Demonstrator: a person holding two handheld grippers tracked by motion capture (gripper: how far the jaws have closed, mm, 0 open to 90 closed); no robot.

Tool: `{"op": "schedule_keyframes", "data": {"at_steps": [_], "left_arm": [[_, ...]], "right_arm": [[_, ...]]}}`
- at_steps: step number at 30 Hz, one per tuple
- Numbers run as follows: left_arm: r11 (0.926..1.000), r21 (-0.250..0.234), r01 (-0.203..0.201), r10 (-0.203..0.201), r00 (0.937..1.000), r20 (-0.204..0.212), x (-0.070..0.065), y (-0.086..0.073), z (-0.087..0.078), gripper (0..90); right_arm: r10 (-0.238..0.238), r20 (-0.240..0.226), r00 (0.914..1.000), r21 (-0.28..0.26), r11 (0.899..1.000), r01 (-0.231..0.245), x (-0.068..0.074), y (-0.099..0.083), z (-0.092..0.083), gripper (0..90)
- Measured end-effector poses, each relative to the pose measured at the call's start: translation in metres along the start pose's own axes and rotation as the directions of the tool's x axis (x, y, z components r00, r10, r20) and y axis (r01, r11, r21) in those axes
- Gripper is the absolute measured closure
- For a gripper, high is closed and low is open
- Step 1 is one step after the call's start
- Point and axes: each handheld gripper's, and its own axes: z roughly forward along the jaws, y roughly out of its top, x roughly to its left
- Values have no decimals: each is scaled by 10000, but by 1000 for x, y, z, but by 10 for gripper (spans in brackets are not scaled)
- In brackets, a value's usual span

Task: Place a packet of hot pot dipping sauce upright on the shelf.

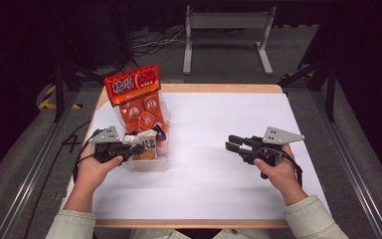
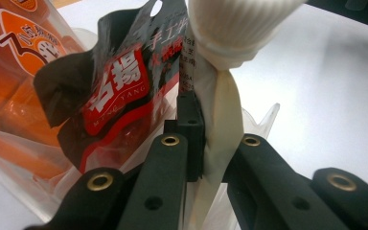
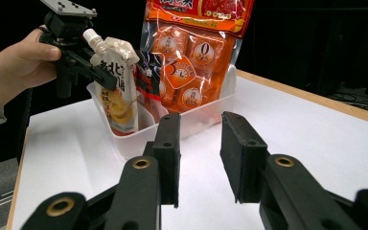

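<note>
At the left of the high view, the left hand-held gripper (image 1: 138, 147) reaches into a clear plastic bin (image 1: 149, 164) that stands on the white surface (image 1: 219, 129) near its left edge. Its jaws are clamped tight on a cream spouted pouch (image 1: 146, 141), pinching the thin neck just below the ribbed white cap (image 2: 239, 24); in the left gripper view the pouch material is squeezed flat between the two black pads. The right gripper view shows the pouch standing upright at the near end of the bin, its lower part inside the bin wall, with dark lettering and a yellow picture on its front.

Just behind the pouch, a black and red snack packet (image 2: 110, 96) leans in the bin, touching the pouch's side. Behind that stands a tall orange bag (image 1: 139, 99) of small wrapped pieces, upright at the far end of the bin, its red header card rising well above the rim.

To the right, well apart from the bin, the right hand-held gripper (image 1: 235, 143) rests low over the bare white surface, pointing left toward the bin. Its jaws stand parted with nothing between them, as the right gripper view shows plainly (image 3: 199, 158).
</note>
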Motion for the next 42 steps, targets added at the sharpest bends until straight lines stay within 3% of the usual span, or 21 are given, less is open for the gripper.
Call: {"op": "schedule_keyframes", "data": {"at_steps": [8, 15, 22, 28, 32, 36, 39, 42], "left_arm": [[9996, -190, 218, -226, 9988, -436, 2, -3, -7, 775], [9982, -468, 379, -423, 9945, -962, 2, -4, -13, 510], [9966, -612, 552, -612, 9929, -1021, -4, -2, -19, 249], [9957, -875, 302, -433, 9875, -1518, -18, 1, -37, 166], [9915, -1247, 378, -619, 9787, -1957, -25, -1, -50, 133], [9875, -1542, 315, -729, 9599, -2706, -31, -11, -59, 102], [9830, -1765, 509, -990, 9563, -2753, -35, -19, -63, 99], [9840, -1702, 533, -1009, 9533, -2848, -37, -26, -66, 84]], "right_arm": [[18, 19, 10000, -15, 10000, -18, 0, 0, 0, 675], [31, -76, 10000, -3, 10000, -31, 1, 0, 2, 663], [-82, 55, 10000, -178, 9998, 83, 0, 1, 0, 597], [-94, 263, 9996, -323, 9994, 103, -1, 0, -11, 543], [-122, 483, 9988, -420, 9990, 142, -1, -1, -22, 510], [-294, 931, 9952, -435, 9985, 335, -4, -3, -35, 438], [-206, 1314, 9911, -441, 9987, 266, -7, -8, -44, 381], [-139, 1709, 9852, -345, 9992, 201, -9, -14, -52, 355]]}}
